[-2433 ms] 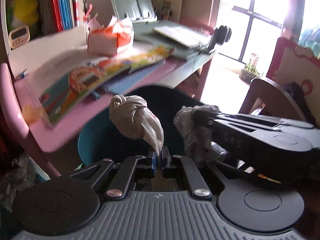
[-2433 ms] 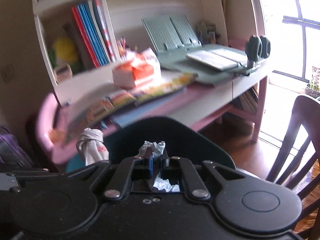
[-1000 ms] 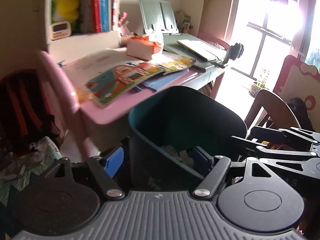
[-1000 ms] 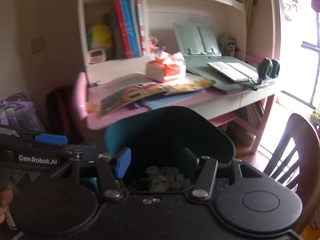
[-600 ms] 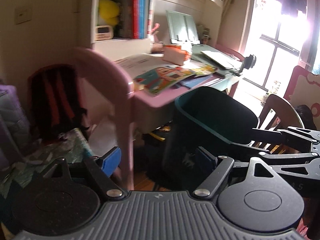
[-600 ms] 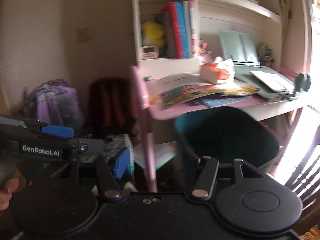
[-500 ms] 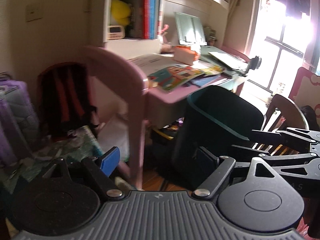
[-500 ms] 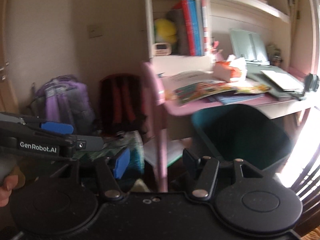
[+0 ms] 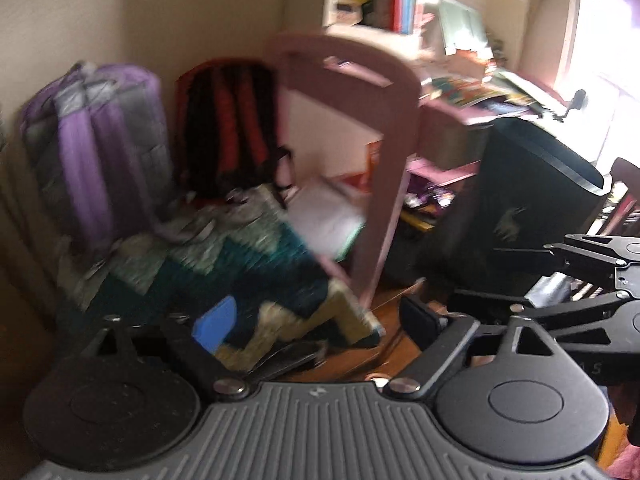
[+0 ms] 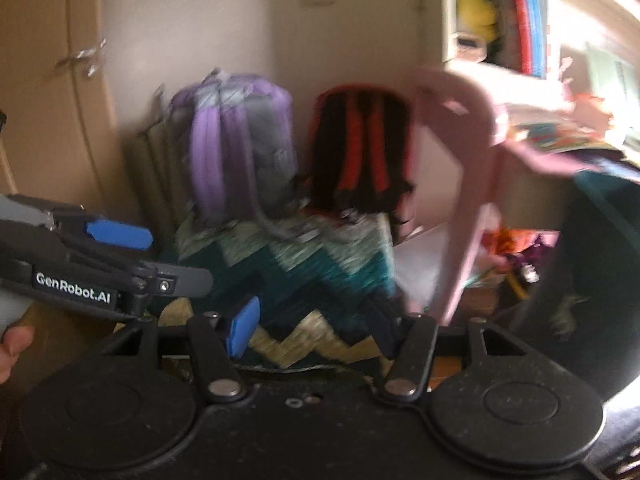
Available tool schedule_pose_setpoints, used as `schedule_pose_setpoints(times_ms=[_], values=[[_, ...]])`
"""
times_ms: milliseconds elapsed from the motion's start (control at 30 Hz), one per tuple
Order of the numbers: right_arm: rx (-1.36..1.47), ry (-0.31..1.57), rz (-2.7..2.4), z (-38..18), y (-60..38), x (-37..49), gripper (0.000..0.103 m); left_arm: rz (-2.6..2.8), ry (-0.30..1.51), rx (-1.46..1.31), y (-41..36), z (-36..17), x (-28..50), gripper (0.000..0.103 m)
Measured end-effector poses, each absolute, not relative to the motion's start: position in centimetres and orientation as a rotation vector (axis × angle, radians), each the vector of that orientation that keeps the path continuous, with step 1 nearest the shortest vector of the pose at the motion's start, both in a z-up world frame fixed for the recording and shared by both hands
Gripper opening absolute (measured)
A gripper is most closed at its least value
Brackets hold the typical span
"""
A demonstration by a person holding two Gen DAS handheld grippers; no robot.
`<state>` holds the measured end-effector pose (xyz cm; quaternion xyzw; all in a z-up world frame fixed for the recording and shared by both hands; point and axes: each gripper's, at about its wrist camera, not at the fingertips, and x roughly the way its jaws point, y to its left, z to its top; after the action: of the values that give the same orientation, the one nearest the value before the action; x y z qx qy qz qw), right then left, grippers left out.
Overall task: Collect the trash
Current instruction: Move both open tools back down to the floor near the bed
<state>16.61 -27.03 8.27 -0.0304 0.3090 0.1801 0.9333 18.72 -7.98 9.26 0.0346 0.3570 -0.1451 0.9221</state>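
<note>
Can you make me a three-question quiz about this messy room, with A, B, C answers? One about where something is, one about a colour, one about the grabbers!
1. Where is the dark bin?
A. Beside the pink desk, on the floor
B. On top of the desk
C. On the bookshelf

2. What colour is the backpack left of the red-and-black backpack?
A. Green
B. Purple and grey
C. Yellow

3. What are the left gripper and right gripper doing?
A. Both squeezing trash
B. One holds a book
C. Both open and empty

Answers:
1 A, since the bin stands on the floor by the desk's edge.
2 B, since its panels are purple and grey.
3 C, since each pair of jaws stands apart with nothing between; the left jaws have just been opening.
</note>
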Motion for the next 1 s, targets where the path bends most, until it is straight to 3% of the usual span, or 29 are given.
schedule_pose_setpoints(times_ms=[100,333,667,1000], values=[[-0.081,0.678,0.416,5.2,-24.8,17.5,0.059,-0.242,0.732,0.053,-5.5,6.3,18.7,0.101],[-0.147,0.791,0.495,-4.3,-19.5,19.5,0.059,-0.106,0.780,-0.036,-0.1,-3.1,20.6,0.103],[-0.093,1.081,0.482,-19.2,-16.4,25.1,0.059,0.052,1.043,-0.099,4.8,-19.1,23.5,0.103],[-0.113,1.287,0.442,-31.7,-14.0,32.1,0.059,0.124,1.335,-0.032,3.6,-33.7,25.0,0.103]])
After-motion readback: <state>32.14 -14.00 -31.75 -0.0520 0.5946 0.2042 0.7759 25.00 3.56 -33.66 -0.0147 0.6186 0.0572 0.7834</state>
